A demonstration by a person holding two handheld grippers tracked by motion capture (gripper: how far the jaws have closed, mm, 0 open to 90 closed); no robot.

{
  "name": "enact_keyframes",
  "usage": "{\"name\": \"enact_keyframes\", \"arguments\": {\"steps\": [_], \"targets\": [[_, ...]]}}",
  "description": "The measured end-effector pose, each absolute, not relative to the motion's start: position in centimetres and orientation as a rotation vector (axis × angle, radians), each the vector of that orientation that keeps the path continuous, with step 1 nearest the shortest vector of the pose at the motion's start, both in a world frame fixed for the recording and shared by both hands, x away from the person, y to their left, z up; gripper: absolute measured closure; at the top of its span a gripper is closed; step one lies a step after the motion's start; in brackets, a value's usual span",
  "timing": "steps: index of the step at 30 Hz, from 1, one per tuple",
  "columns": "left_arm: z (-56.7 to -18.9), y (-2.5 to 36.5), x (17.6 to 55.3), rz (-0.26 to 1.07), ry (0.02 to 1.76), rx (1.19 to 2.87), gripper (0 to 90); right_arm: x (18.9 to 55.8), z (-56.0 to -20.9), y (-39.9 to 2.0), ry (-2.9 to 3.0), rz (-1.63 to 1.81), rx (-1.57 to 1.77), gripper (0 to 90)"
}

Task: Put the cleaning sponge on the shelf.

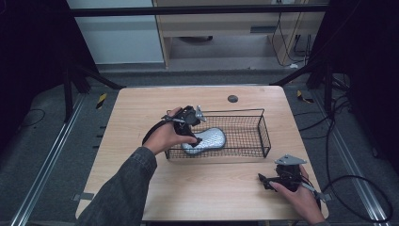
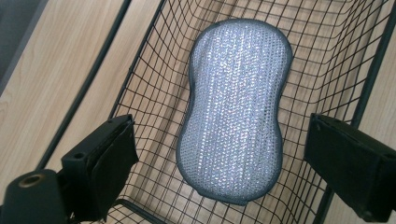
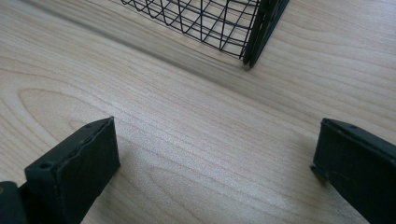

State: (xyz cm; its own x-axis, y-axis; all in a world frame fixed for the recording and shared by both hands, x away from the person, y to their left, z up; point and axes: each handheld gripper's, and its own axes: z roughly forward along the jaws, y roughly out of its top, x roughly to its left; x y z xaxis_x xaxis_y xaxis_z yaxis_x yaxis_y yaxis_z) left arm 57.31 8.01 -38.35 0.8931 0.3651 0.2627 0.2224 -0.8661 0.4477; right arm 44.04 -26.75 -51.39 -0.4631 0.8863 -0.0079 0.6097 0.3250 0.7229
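Observation:
A silver, peanut-shaped scrubbing pad (image 1: 206,140) (image 2: 236,109) lies flat on the floor of a black wire basket (image 1: 261,127) (image 2: 154,70), at its left end. My left gripper (image 1: 190,134) (image 2: 224,158) hangs just above the pad, open, one jaw on each side of the pad's near end and touching nothing. My right gripper (image 1: 266,181) (image 3: 215,172) rests low over bare wood at the table's front right, open, with nothing between its jaws. A corner of the basket (image 3: 254,32) stands beyond it.
The light wooden table (image 1: 202,188) has a small dark round plug (image 1: 232,98) near its far edge. The right part of the basket holds nothing. Black frame posts and cables stand around the table on the floor.

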Motion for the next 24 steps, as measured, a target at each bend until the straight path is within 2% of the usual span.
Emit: {"name": "enact_keyframes", "arguments": {"steps": [10,24], "targets": [[-37.4,8.3,56.6,0.501,0.432,2.603,7.0,44.0,-51.4,-26.7,2.192,0.933,1.328,0.4],[-37.6,9.2,54.9,0.438,0.480,2.522,3.4,44.0,-51.4,-26.7,2.191,0.934,1.331,0.4]]}}
